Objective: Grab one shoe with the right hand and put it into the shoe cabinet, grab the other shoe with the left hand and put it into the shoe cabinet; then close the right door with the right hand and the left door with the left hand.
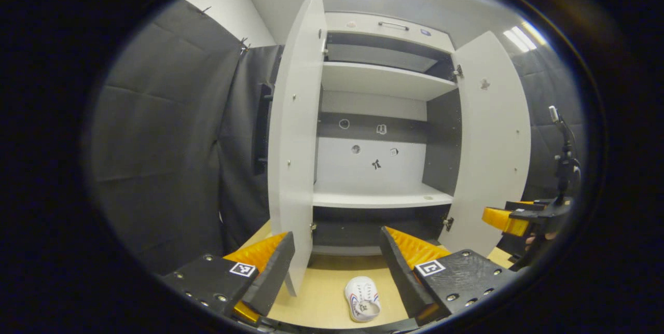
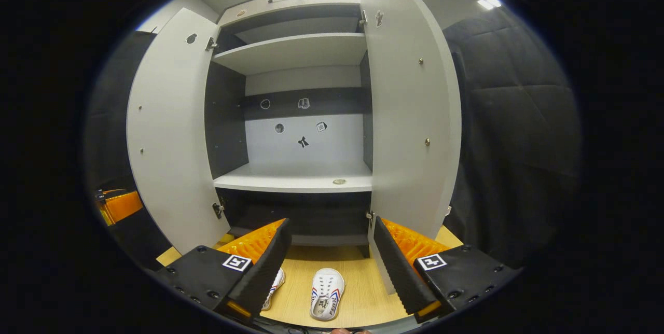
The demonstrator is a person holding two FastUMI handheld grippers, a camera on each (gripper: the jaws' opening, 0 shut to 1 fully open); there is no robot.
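A white shoe cabinet (image 1: pixel 381 196) (image 2: pixel 295 181) stands ahead with both doors swung open and bare shelves. Two small white shoes with red and blue stripes lie on the wooden floor in front of it. One shoe (image 2: pixel 327 292) lies between my right gripper's fingers' lines, well below them; the other shoe (image 2: pixel 273 283) is half hidden behind the right gripper's left finger. In the left gripper view one shoe (image 1: pixel 362 298) lies low between the fingers. My left gripper (image 1: pixel 334 272) is open and empty. My right gripper (image 2: pixel 329 266) is open and empty; it also appears at the edge of the left gripper view (image 1: pixel 511 218).
The left door (image 1: pixel 293 142) (image 2: pixel 171 137) and the right door (image 1: pixel 493 137) (image 2: pixel 410 111) stick out toward me on either side. Black cloth walls close in left and right. A stand with a microphone (image 1: pixel 563 152) rises at the far right. Wooden floor (image 2: pixel 358 297) lies below.
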